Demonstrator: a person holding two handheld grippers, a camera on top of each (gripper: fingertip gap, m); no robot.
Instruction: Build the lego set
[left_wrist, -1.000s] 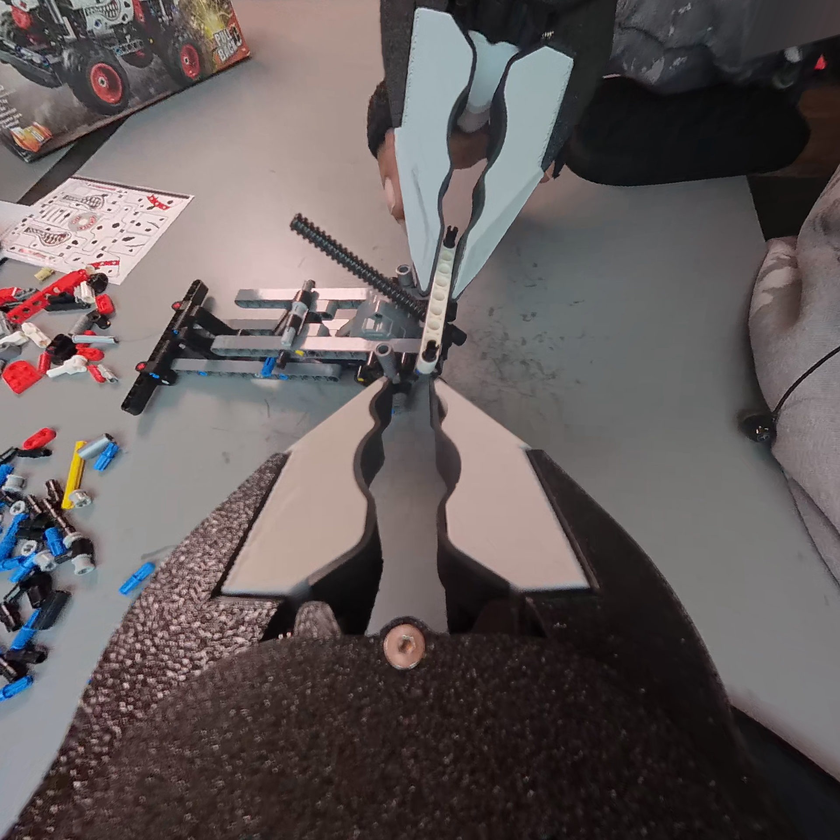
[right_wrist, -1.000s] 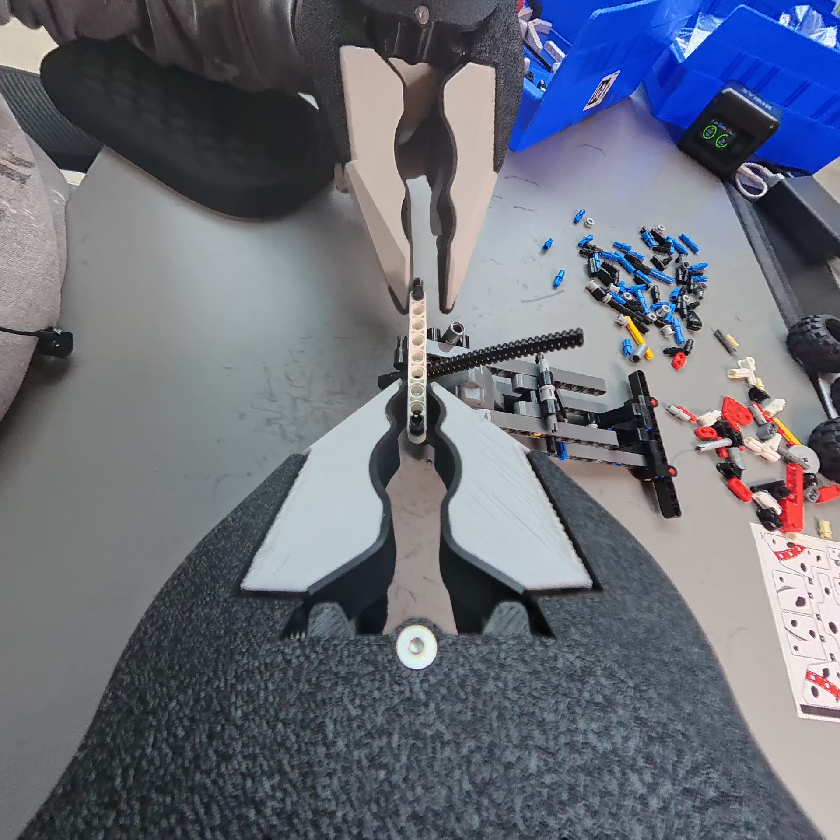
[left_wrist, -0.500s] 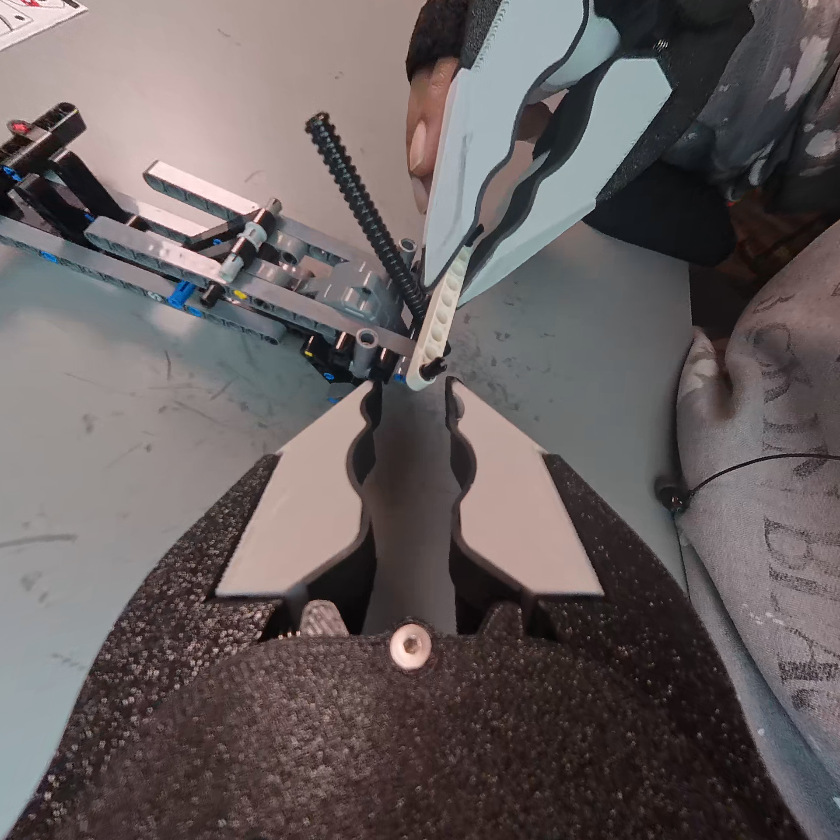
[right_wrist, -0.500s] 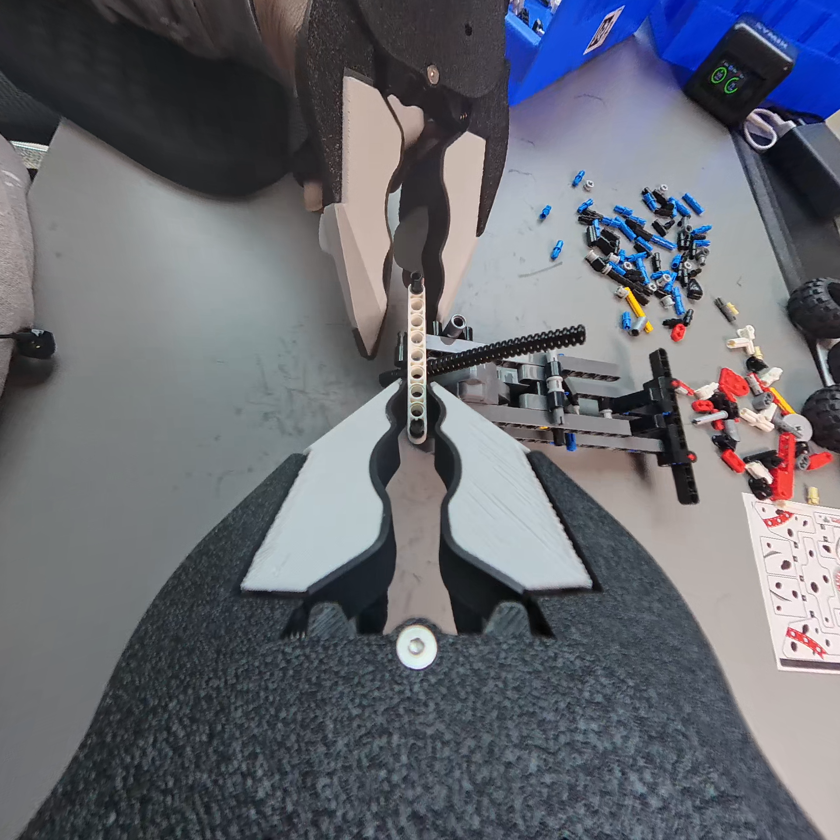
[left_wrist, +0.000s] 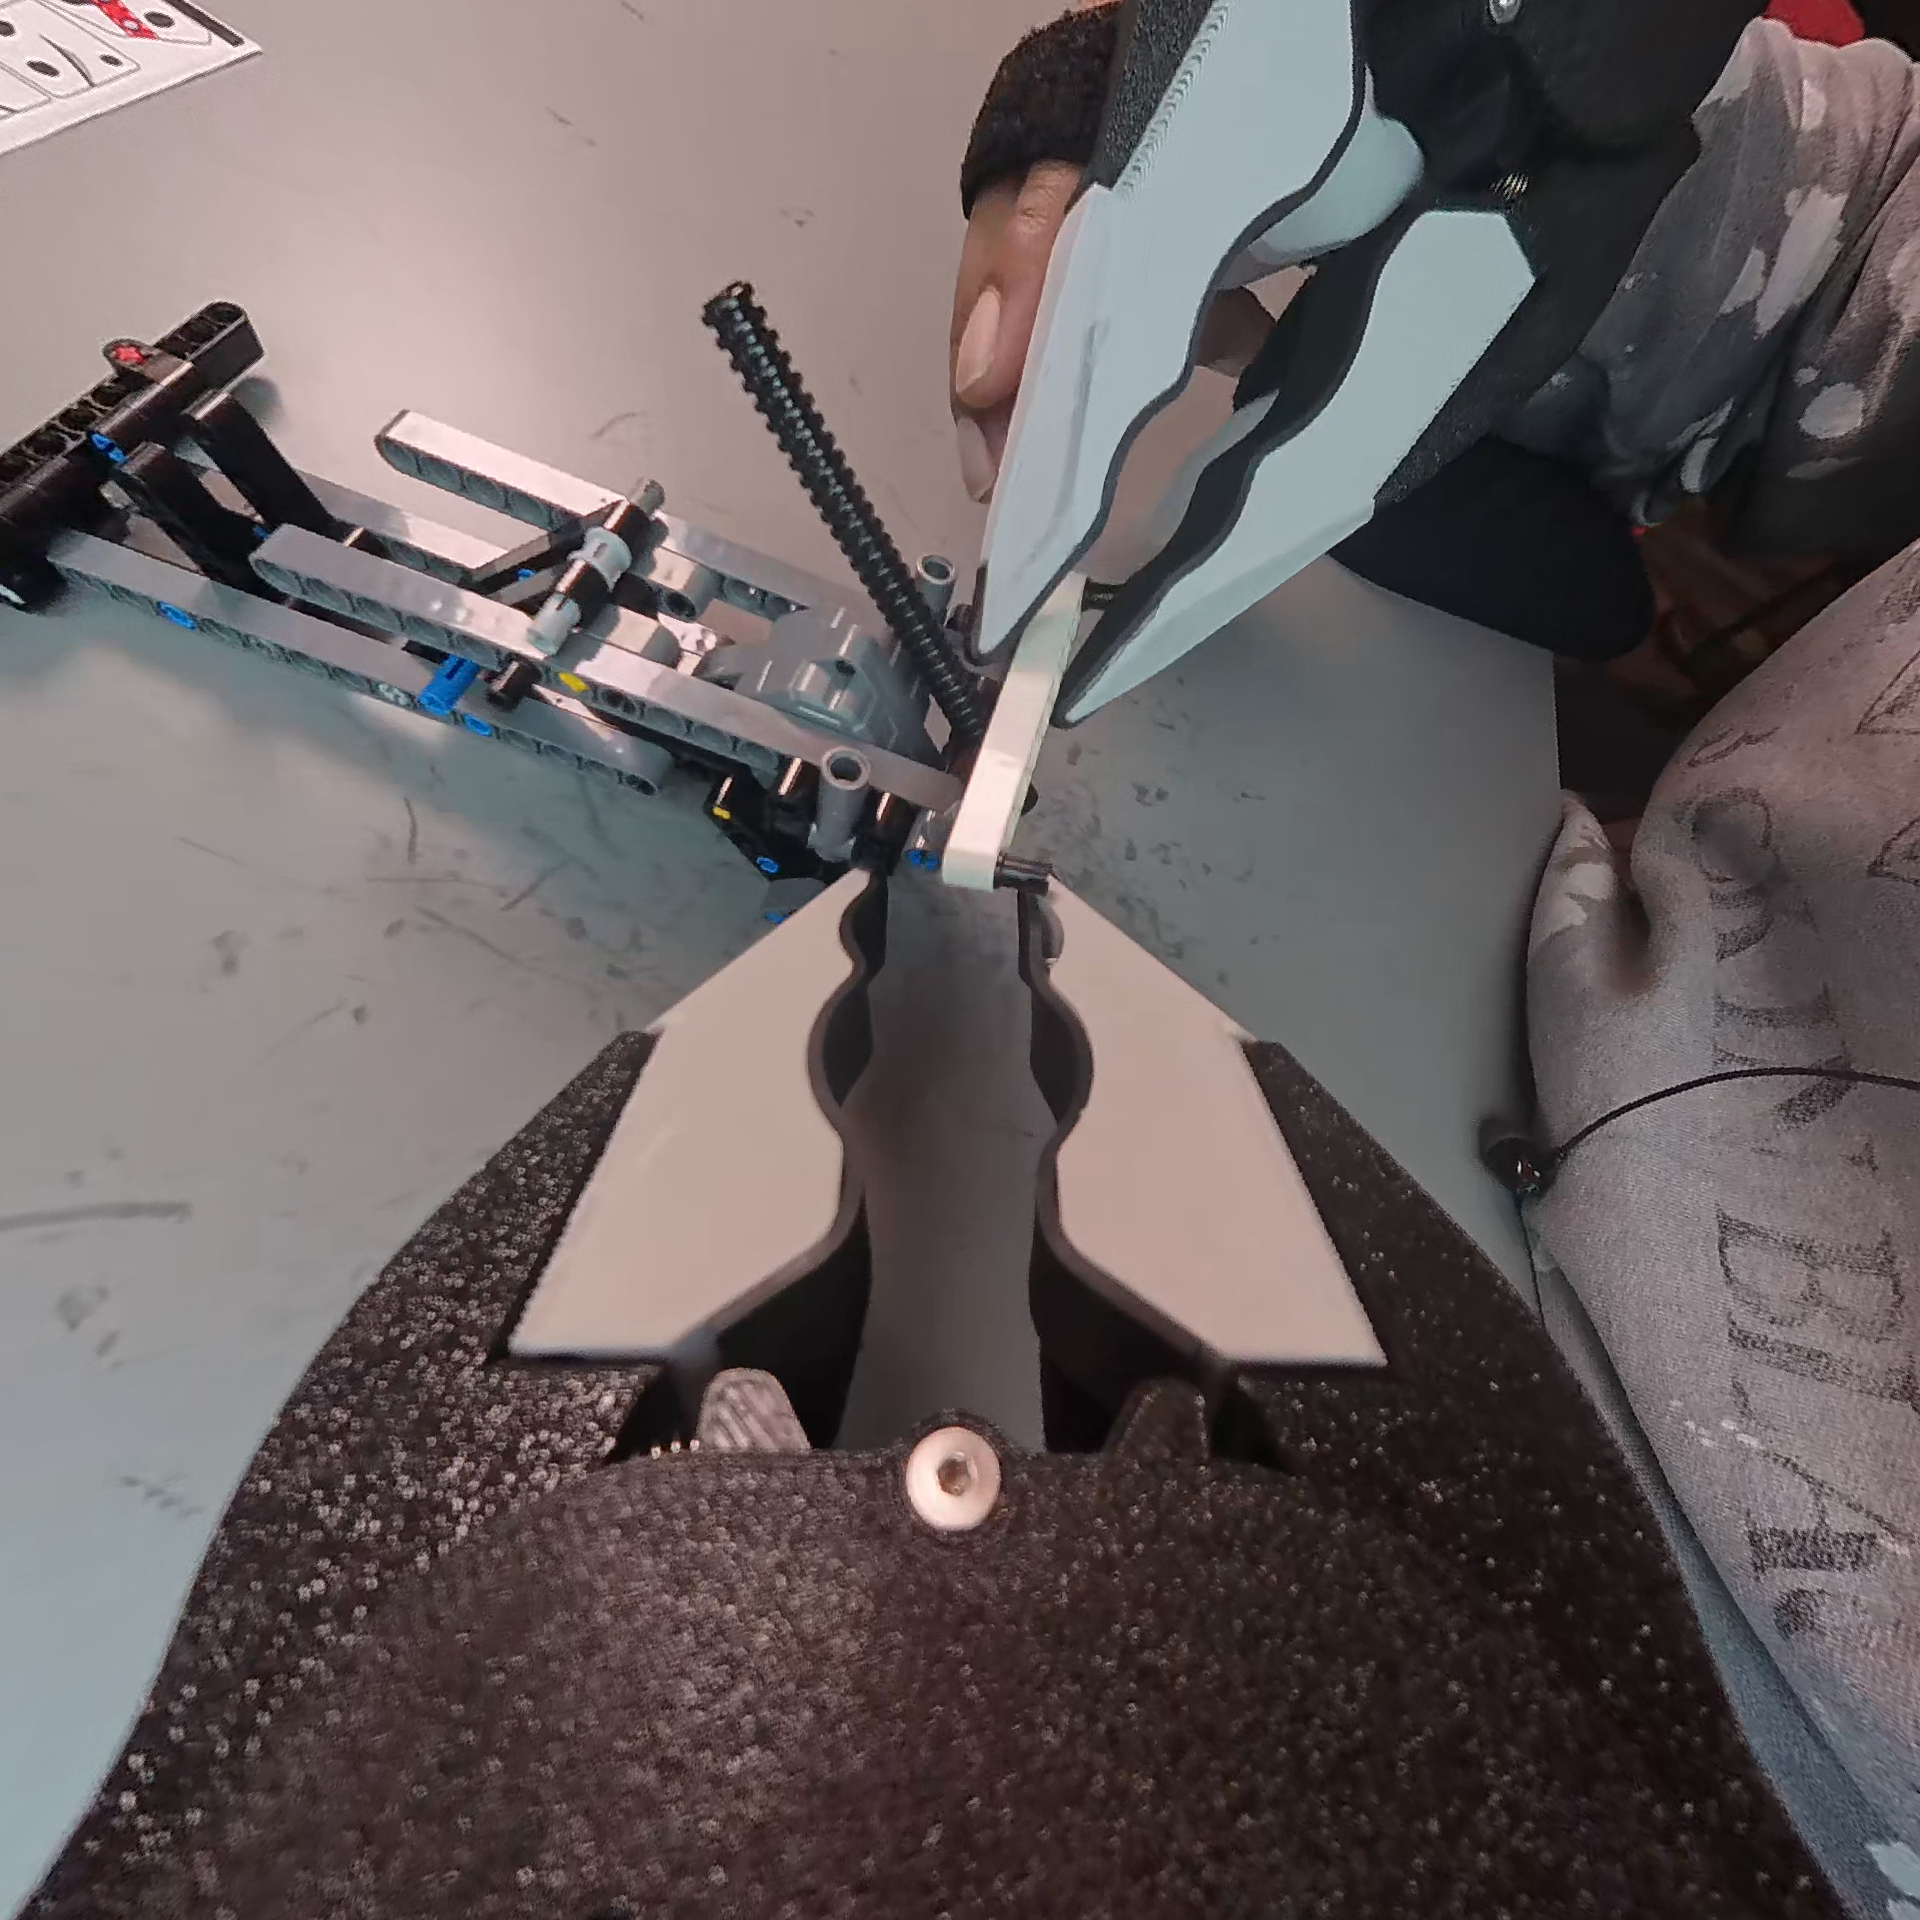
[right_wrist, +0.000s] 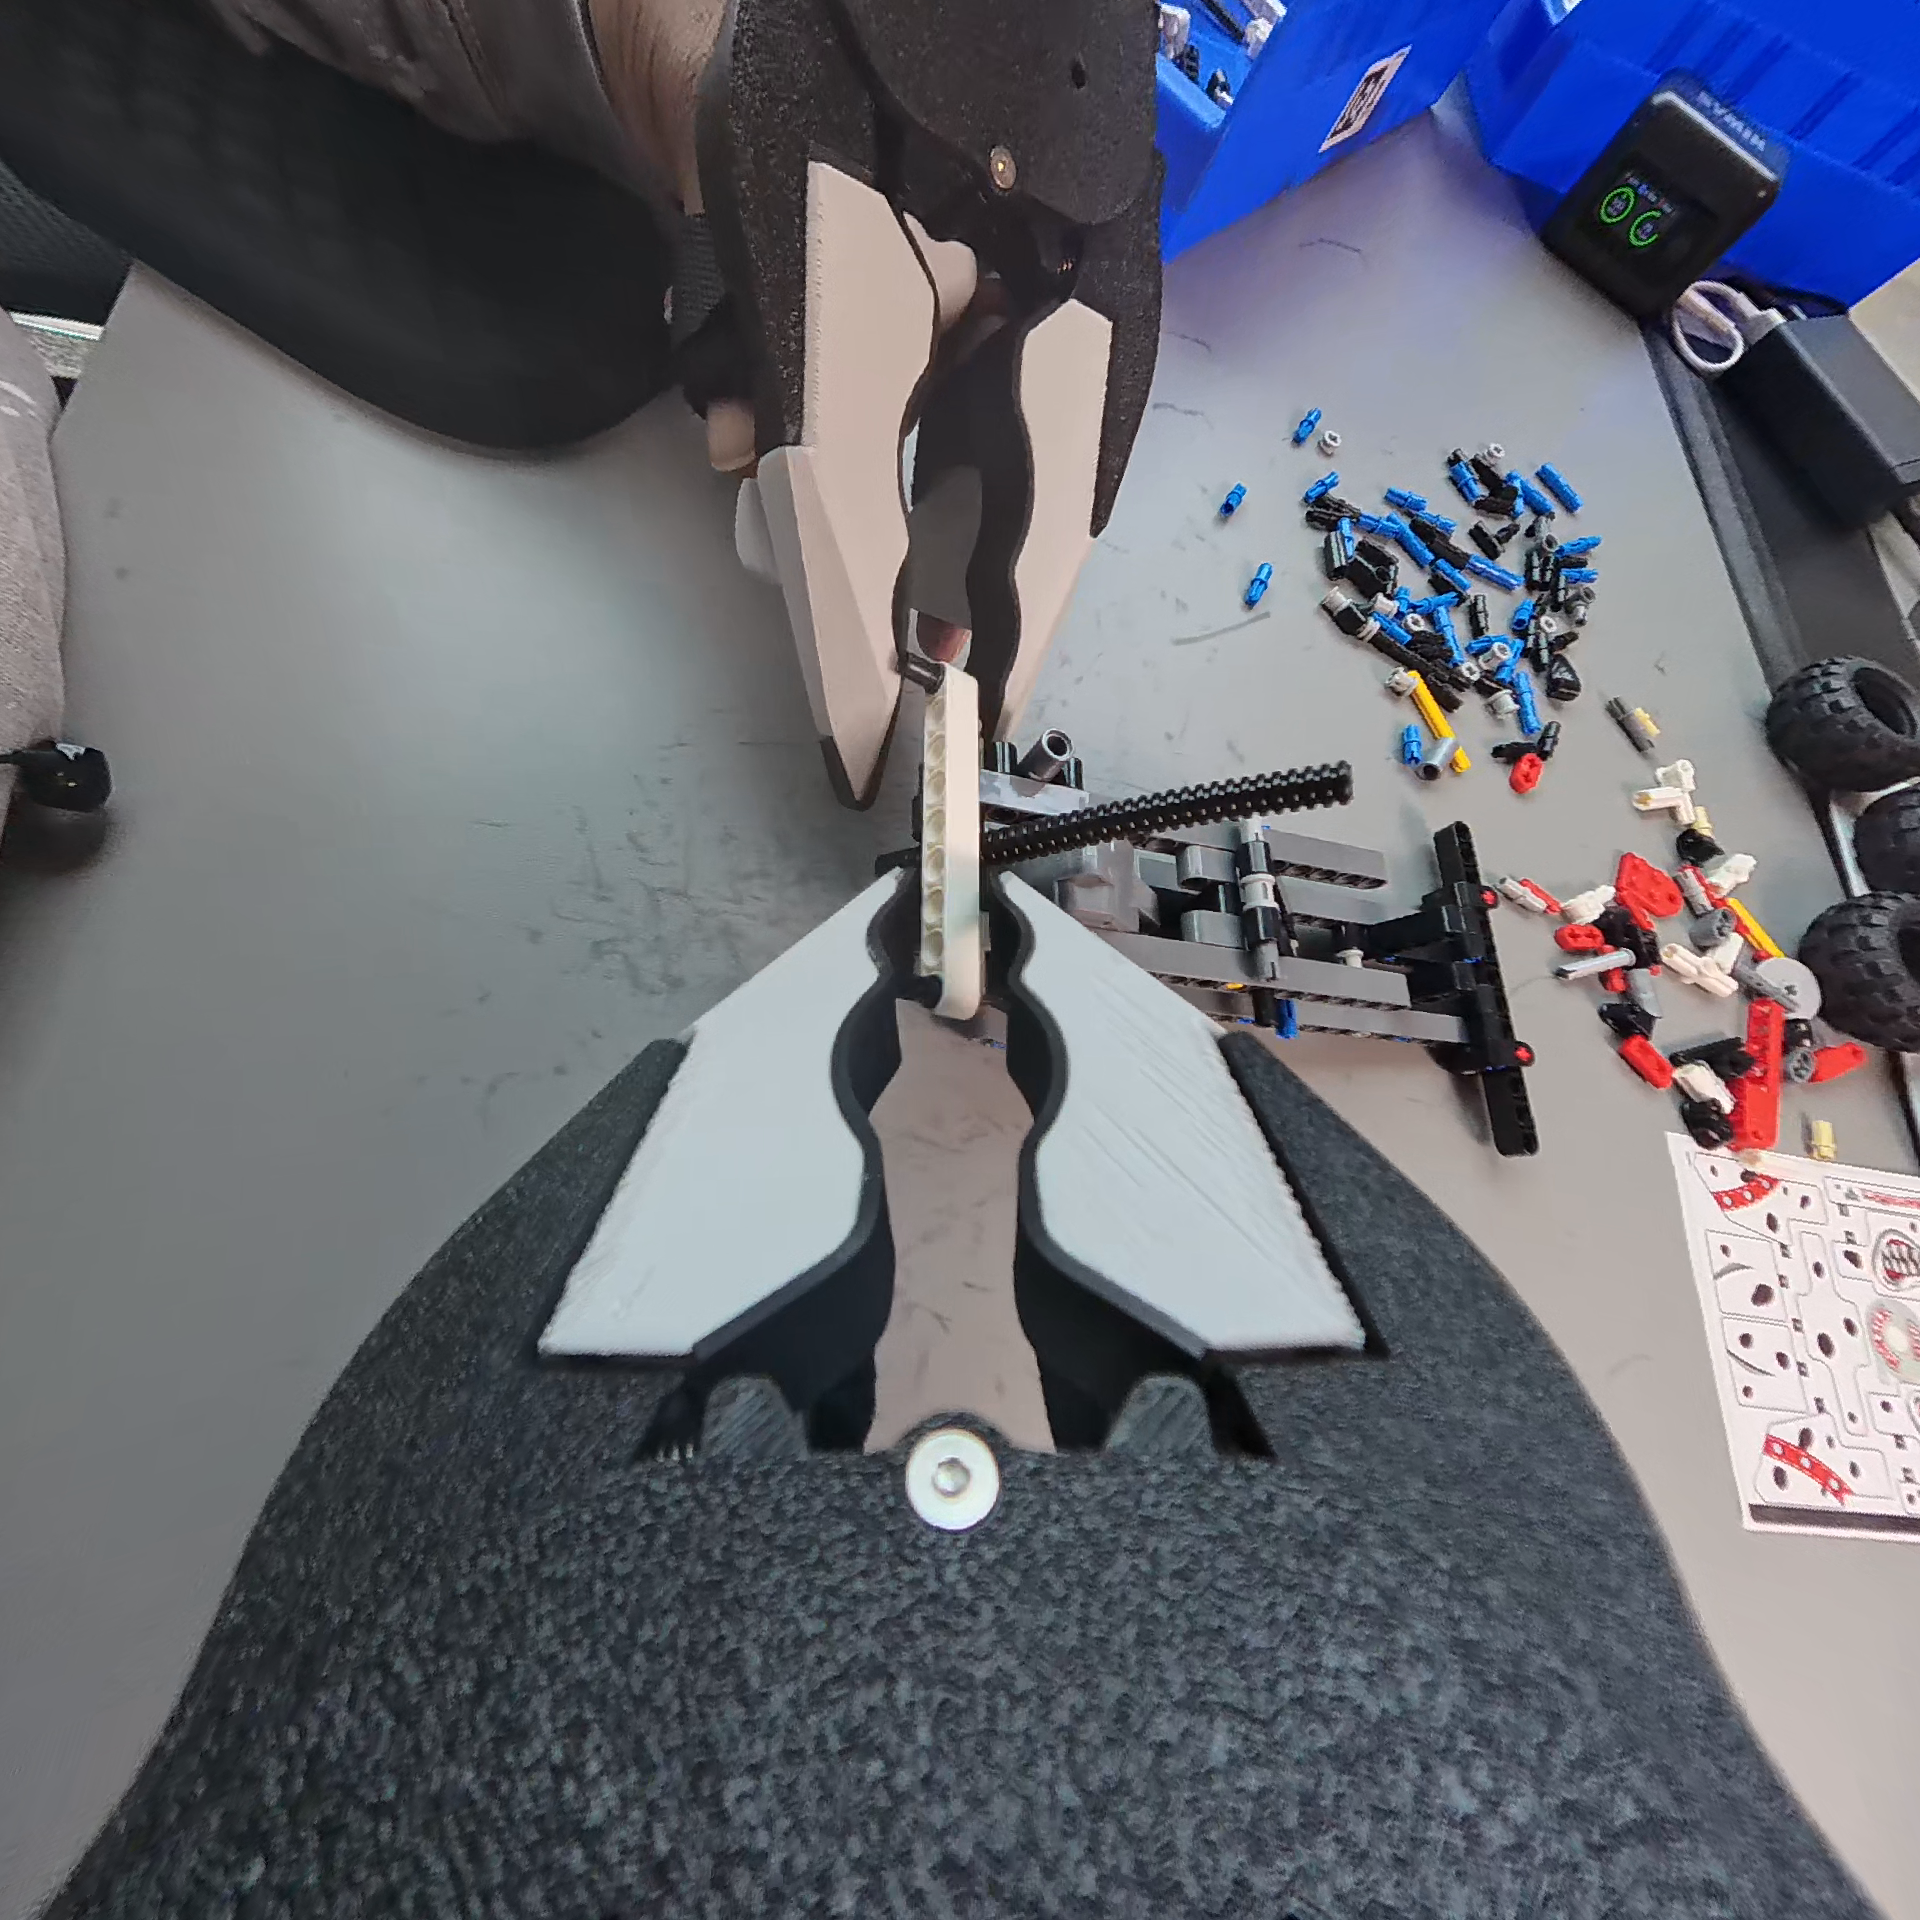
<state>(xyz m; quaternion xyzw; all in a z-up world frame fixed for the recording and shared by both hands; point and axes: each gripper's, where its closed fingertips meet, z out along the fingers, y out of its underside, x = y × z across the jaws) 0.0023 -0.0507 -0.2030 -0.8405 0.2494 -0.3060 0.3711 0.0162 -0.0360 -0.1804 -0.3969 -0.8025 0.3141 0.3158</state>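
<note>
Right tongs (right_wrist: 948, 925) clamped on white beam (right_wrist: 951, 842), holding it against end of grey frame (left_wrist: 582, 634) on tabletop (left_wrist: 312, 1039). Left tongs (left_wrist: 951, 894) apart, tips beside beam's black pin (left_wrist: 1023, 868), probably steadying for press-fit.

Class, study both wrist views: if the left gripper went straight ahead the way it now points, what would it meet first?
Most likely the white beam, whose near end sits just beyond the left gripper. The right gripper holds that beam's far end. Depth is uncertain.

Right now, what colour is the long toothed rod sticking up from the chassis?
The toothed rod is black, clearest in the right wrist view.
</note>
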